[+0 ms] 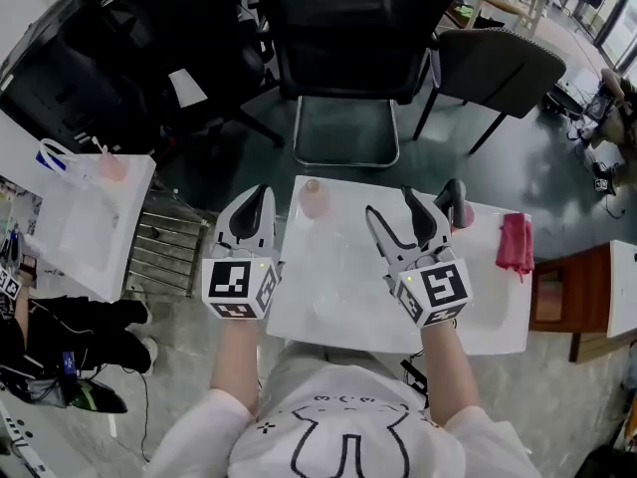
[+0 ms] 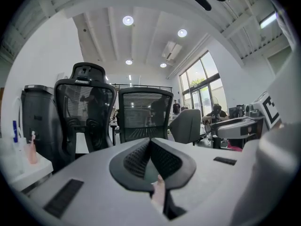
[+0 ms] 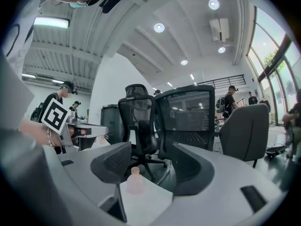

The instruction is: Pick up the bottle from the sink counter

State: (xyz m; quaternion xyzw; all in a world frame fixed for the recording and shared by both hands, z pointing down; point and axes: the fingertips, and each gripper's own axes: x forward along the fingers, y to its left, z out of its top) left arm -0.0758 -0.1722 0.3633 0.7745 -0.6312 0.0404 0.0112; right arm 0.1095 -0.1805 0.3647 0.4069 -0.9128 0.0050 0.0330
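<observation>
A small pale pink bottle (image 1: 315, 199) stands upright at the far left corner of the white sink counter (image 1: 348, 307). My right gripper (image 1: 390, 203) hovers over the counter's middle, to the right of the bottle and apart from it, jaws open with nothing between them. In the right gripper view the bottle (image 3: 135, 180) shows low between the spread jaws of that gripper (image 3: 151, 149), some way ahead on the counter corner (image 3: 150, 204). My left gripper (image 1: 261, 191) is just left of the counter's edge, beside the bottle, jaws shut and empty (image 2: 150, 142).
A black faucet (image 1: 453, 202) and a red cloth (image 1: 515, 243) sit at the counter's right. A black mesh chair (image 1: 343, 38) and a grey chair (image 1: 498, 68) stand beyond it. To the left are a metal rack (image 1: 164, 242) and another white basin (image 1: 85, 217).
</observation>
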